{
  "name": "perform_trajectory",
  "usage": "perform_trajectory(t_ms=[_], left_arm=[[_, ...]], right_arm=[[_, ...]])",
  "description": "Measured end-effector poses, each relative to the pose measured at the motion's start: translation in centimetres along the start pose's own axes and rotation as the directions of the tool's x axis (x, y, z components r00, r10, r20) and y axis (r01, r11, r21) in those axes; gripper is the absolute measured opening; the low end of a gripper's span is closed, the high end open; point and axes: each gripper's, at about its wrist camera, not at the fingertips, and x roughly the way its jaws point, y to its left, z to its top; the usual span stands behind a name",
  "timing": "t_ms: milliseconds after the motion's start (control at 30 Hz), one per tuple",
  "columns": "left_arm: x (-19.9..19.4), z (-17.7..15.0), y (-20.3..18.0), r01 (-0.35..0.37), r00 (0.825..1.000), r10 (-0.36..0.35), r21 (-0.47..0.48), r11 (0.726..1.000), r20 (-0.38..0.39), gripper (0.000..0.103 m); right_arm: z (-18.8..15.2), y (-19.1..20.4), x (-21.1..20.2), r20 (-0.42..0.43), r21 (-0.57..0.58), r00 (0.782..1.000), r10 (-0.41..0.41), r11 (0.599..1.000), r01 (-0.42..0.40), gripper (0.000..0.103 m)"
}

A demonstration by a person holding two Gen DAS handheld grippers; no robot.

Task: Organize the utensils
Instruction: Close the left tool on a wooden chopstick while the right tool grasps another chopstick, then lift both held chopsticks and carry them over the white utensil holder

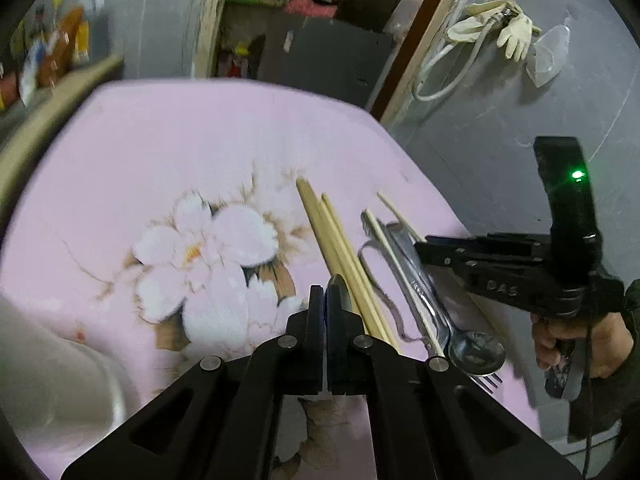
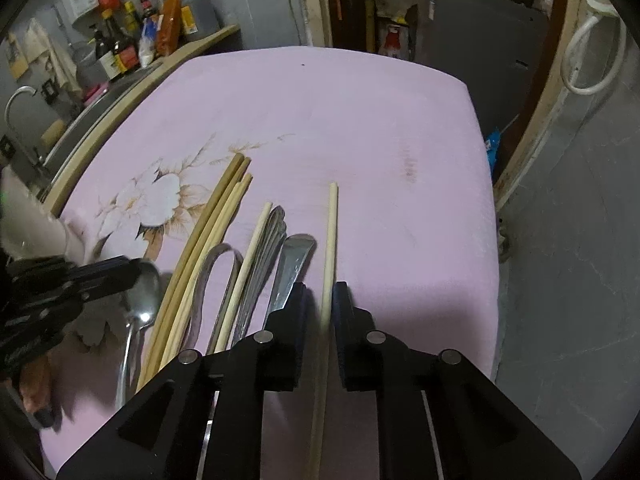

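One pale chopstick (image 2: 330, 240) lengthwise between right tongs (image 2: 323, 300), pointing away.

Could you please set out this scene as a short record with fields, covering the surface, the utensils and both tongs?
surface: pink flowered tablecloth
left tongs: shut, apparently pinching the bowl of a spoon
right tongs: open, with a single chopstick in the gap, not clamped
loose pile: chopstick bundle, second spoon, fork, lying side by side
sorting: not yet done
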Motion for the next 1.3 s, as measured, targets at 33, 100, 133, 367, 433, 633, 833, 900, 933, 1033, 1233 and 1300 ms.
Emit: perform_trajectory(t_ms=[33, 100, 133, 367, 433, 633, 833, 900, 933, 1033, 1233, 1300], left_arm=[[-0.4, 0.0, -0.5, -0.030, 0.999, 0.029, 0.018, 0.999, 0.022, 0.000], [-1.3, -0.1, -1.2, -0.076, 0.995, 0.073, 0.041, 0.996, 0.067, 0.000], [-1.7, -0.2, -1.5, -0.094, 0.992, 0.089, 0.046, 0.995, 0.088, 0.000], [-4.7, -1.4, -3.0, -0.176, 0.961, 0.160, 0.054, 0.983, 0.226, 0.000], [-5.9, -1.7, -3.0, -0.193, 0.948, 0.173, 0.052, 0.980, 0.267, 0.000], [-10.1, -1.8, -2.7, -0.248, 0.907, 0.220, 0.034, 0.968, 0.360, 0.000], [-14.8, -1.0, -1.2, -0.317, 0.850, 0.286, -0.006, 0.949, 0.442, 0.000], [-16.2, -0.8, -0.1, -0.330, 0.832, 0.305, -0.029, 0.944, 0.463, 0.000], [-17.0, -0.7, 0.3, -0.342, 0.819, 0.320, -0.042, 0.939, 0.476, 0.000], [-19.1, -0.4, 1.9, -0.377, 0.781, 0.363, -0.081, 0.923, 0.508, 0.000], [-23.4, -0.1, 6.3, -0.419, 0.693, 0.453, -0.198, 0.886, 0.560, 0.000], [-24.5, -0.1, 7.7, -0.439, 0.659, 0.490, -0.237, 0.867, 0.571, 0.000]], right_arm=[[-0.2, 0.1, 0.0, 0.018, 0.001, 1.000, -0.009, 1.000, 0.009, 0.009], [-1.1, 1.0, -0.3, 0.060, -0.035, 0.997, -0.055, 0.998, 0.058, 0.005], [-1.4, 1.2, -0.5, 0.072, -0.041, 0.996, -0.057, 0.997, 0.060, 0.004], [-4.3, 1.1, -3.5, 0.216, 0.053, 0.976, 0.030, 0.998, -0.043, 0.003], [-5.3, 1.6, -5.1, 0.311, 0.066, 0.949, 0.049, 0.995, -0.073, 0.003], [-7.3, 5.4, -9.1, 0.570, 0.017, 0.819, 0.068, 0.995, -0.094, 0.003], [-6.1, 9.9, -11.8, 0.768, -0.038, 0.632, 0.109, 0.992, -0.124, 0.003], [-5.8, 11.4, -12.6, 0.816, -0.057, 0.565, 0.124, 0.989, -0.135, 0.003], [-5.5, 12.2, -12.8, 0.834, -0.066, 0.536, 0.130, 0.988, -0.138, 0.003], [-3.9, 14.7, -13.1, 0.870, -0.100, 0.465, 0.164, 0.982, -0.159, 0.003], [-1.0, 17.3, -12.7, 0.883, -0.140, 0.404, 0.238, 0.956, -0.257, 0.003], [0.2, 18.0, -12.4, 0.881, -0.139, 0.400, 0.255, 0.945, -0.296, 0.003]])
